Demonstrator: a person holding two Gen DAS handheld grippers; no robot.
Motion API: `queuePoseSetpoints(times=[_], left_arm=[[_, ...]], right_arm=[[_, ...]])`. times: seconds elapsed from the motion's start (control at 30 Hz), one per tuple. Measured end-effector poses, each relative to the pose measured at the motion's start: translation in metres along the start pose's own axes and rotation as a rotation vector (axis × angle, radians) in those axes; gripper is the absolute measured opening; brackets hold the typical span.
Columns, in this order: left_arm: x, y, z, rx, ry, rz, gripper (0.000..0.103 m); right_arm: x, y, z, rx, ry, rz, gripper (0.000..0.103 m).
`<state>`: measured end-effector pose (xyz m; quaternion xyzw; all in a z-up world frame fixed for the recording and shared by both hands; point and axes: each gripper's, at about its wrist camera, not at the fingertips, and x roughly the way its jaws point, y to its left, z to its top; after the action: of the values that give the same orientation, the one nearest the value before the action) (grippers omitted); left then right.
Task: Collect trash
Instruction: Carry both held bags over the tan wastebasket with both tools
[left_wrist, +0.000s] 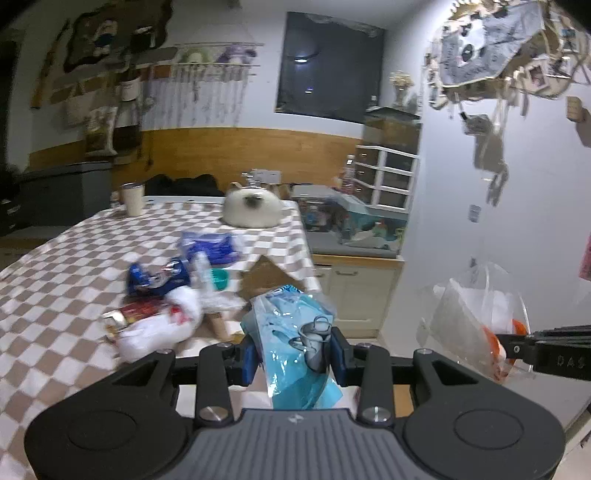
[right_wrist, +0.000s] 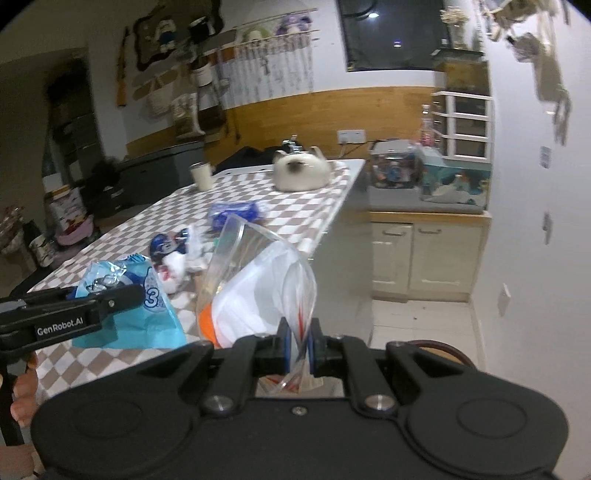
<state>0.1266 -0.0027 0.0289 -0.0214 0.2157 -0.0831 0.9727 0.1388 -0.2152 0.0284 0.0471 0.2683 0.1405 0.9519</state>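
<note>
Two grippers are at work, each with a piece of plastic between its pads. Left gripper (left_wrist: 293, 356) is closed partway on a light blue plastic bag (left_wrist: 295, 332), crumpled and glossy, with a grey kettle-like print and a white figure on its side; its long axis runs away from the camera and upward, the loose top flaring above the blue pads, and it hangs just off the near edge of the table (left_wrist: 66, 266). Right gripper (right_wrist: 298, 349) has its jaws pressed fully together on the thin edge of a clear zip bag (right_wrist: 258, 280), which stands upright and leans up and to the left, its open mouth highest; inside show something white and something orange, with a red line near the pinched edge. On the brown-and-white checked cloth lie several loose pieces of trash in a cluster, blurred: one dark blue wrapper (left_wrist: 157, 278), one blue-and-white packet (left_wrist: 210, 247) farther back, one red-and-white wrapper (left_wrist: 147, 317) nearest, one small teal cup (left_wrist: 219, 278), and some clear crumpled plastic. Farther along the table stand one cream tumbler (left_wrist: 132, 199) and one round white cat-shaped thing (left_wrist: 251, 208). In the right wrist view, fingers of the person's hand (right_wrist: 24, 387) show at the left edge, beneath the left gripper.
</note>
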Motion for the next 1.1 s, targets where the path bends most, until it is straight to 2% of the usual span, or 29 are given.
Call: queuePoseSetpoints(times=[0.6,0.87,1.1], left_arm=[[0.067,-0.111,0.009,0.090,0.041,-0.223,0.039],[0.120,-0.151,0.006,0.118,0.121,-0.309,0.039],[0.179,-0.176,-0.005,0.115,0.239,-0.360,0.039]], right_arm=[[-0.022,-0.100,-0.019,0.135,0.005,-0.196,0.009],[-0.009,-0.143,-0.030,0.213,0.038,-0.275,0.009],[0.025,-0.175,-0.040,0.290,0.098,-0.311,0.009]])
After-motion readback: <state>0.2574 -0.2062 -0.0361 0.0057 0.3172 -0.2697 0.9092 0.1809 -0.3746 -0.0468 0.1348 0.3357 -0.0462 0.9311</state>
